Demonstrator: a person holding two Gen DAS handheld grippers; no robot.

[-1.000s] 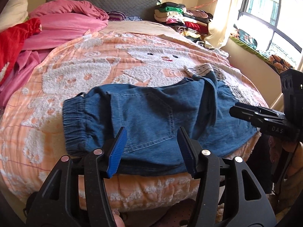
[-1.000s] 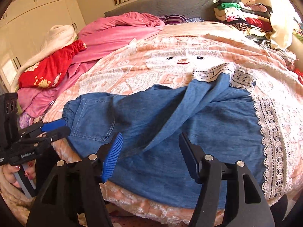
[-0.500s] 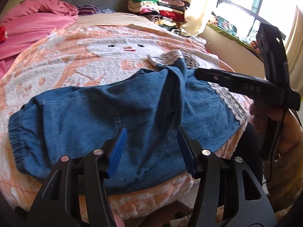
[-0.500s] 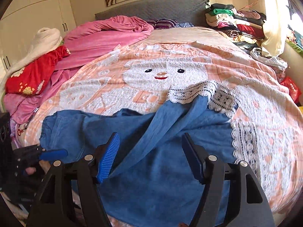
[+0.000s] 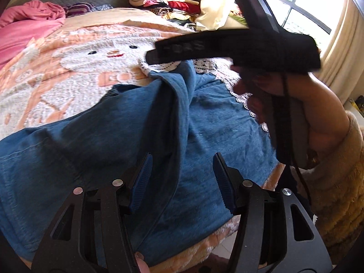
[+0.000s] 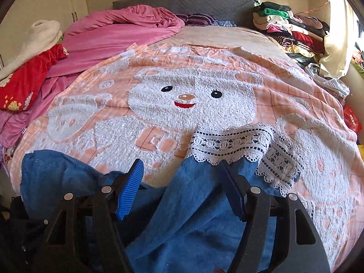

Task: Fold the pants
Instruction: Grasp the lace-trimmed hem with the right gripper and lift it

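Pants (image 6: 188,216): your blue denim pants lie spread on the near part of the bed, over the blanket edge. One leg is folded across the rest and makes a raised ridge that runs from near to far.
Lace hem (image 6: 229,143): the white lace at the leg ends lies at the far side of the denim, flat on the blanket, just beyond your right fingers.
Left gripper (image 5: 180,179): you hold it above the near middle of the pants, tilted down. Its jaws have just been closing a little, but they stand apart. The ridge of denim passes under the gap and the blue pads do not press on it.
Right gripper (image 6: 182,188): you hold it over the folded leg, close to the lace. Its jaws have been opening and are wide apart, with denim below the gap but nothing gripped.
Right hand (image 5: 302,109): in the left view it holds the handle at the right, above the lace edge.
Blanket (image 6: 193,86): peach with a white bear face, under the pants.
Clothes pile (image 6: 286,27): stacked at the far right corner.
Pink bedding (image 6: 118,34): bunched at the far left.
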